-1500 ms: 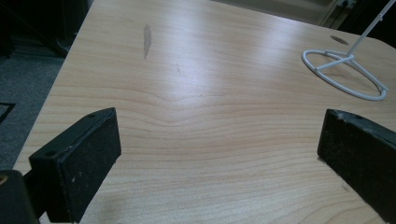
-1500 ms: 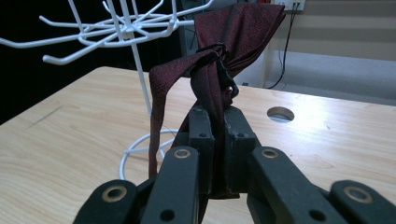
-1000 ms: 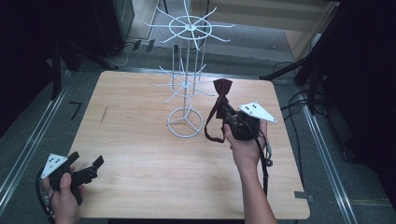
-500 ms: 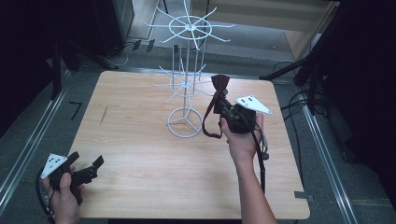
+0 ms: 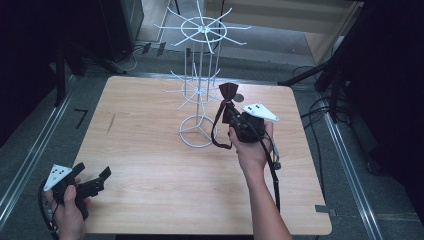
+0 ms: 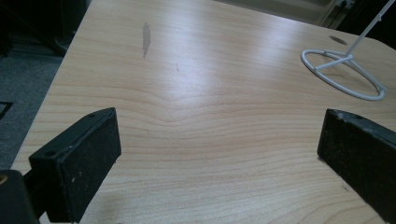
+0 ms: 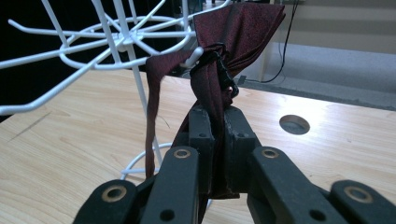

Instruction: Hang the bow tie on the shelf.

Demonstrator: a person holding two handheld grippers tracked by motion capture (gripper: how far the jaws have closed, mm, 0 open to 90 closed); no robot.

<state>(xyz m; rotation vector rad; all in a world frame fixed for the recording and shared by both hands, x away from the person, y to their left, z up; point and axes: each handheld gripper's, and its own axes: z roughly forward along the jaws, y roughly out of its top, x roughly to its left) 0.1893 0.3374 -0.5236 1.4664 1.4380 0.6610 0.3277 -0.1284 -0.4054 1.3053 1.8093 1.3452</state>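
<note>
The right claw (image 5: pixel 229 107) is clamped on a dark red bow tie (image 5: pixel 228 92), held up just beside the lower ring of hooks on the white wire rack (image 5: pixel 199 92). In the right gripper view the jaws pinch the tie's middle, its bow (image 7: pixel 233 28) spreads above them, and one hook tip (image 7: pixel 194 55) sits against the cloth at the knot. A black clasp (image 7: pixel 229 77) shows on the band there. The tie's strap (image 5: pixel 216 131) hangs in a loop from the claw toward the rack's round base (image 5: pixel 198 131).

The left claw (image 5: pixel 95 179) rests near the table's (image 5: pixel 150 165) near left corner, well apart from the rack. Its jaws stand wide apart with bare wood between them, and the rack's base ring (image 6: pixel 343 74) lies farther off across the table.
</note>
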